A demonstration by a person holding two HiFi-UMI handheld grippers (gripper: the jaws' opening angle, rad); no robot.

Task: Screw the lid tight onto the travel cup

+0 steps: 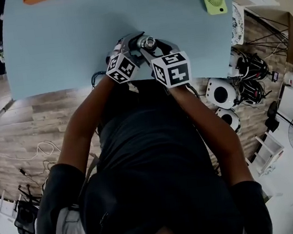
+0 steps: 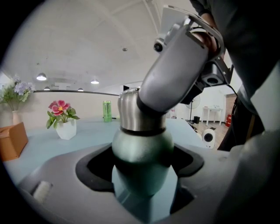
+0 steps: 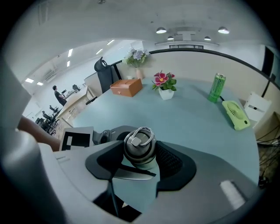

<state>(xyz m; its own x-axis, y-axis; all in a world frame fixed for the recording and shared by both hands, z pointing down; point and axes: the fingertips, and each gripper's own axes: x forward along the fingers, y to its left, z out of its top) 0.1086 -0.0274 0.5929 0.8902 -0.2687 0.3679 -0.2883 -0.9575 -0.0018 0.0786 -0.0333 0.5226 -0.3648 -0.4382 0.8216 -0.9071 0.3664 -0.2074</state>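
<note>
Two grippers, one cup: left gripper (image 2: 142,186) clamps the sage-green metal travel cup (image 2: 142,146); right gripper (image 3: 138,165) clamps its one steel ring-handled lid (image 3: 139,145), at the cup's twelve o'clock.

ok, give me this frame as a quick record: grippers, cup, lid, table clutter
left gripper: shut on the travel cup, on its body
right gripper: shut on the lid
lid: steel, ring on top, seated on the cup; tightness cannot be told
cup position: upright, at the table edge nearest the person
clutter: can, fan, potted flowers, box, all farther back
</note>
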